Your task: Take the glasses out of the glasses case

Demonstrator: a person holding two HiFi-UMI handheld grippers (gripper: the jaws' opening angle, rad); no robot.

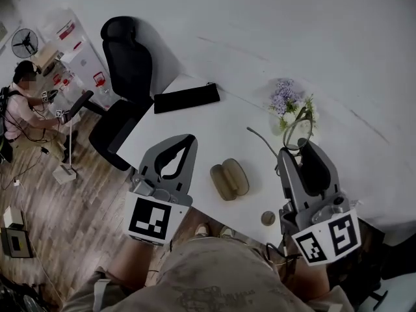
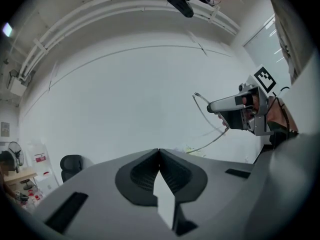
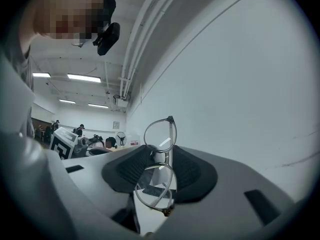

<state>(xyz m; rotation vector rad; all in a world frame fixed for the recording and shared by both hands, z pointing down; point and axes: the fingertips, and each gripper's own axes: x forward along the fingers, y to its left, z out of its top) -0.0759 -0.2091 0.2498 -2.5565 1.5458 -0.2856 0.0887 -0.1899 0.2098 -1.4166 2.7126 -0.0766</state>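
Observation:
The thin-framed glasses (image 3: 160, 134) hang between the jaws of my right gripper (image 3: 159, 156), which is shut on the bridge, one lens above the other. In the head view the right gripper (image 1: 298, 149) holds the glasses (image 1: 296, 130) up over the table's right part, near the flowers. The brown oval glasses case (image 1: 229, 179) lies on the white table (image 1: 195, 135) between both grippers, its two halves side by side. My left gripper (image 1: 190, 138) hovers left of the case, shut with nothing in it. In its own view the left gripper (image 2: 159, 153) has its pads together, and the right gripper (image 2: 240, 106) shows beyond.
A vase of purple and white flowers (image 1: 289, 103) stands at the table's back right. A long black pouch (image 1: 186, 98) lies at the back edge. A small round disc (image 1: 268, 218) sits near the front edge. A black office chair (image 1: 127, 64) stands left of the table, and a person (image 1: 23, 103) sits far left.

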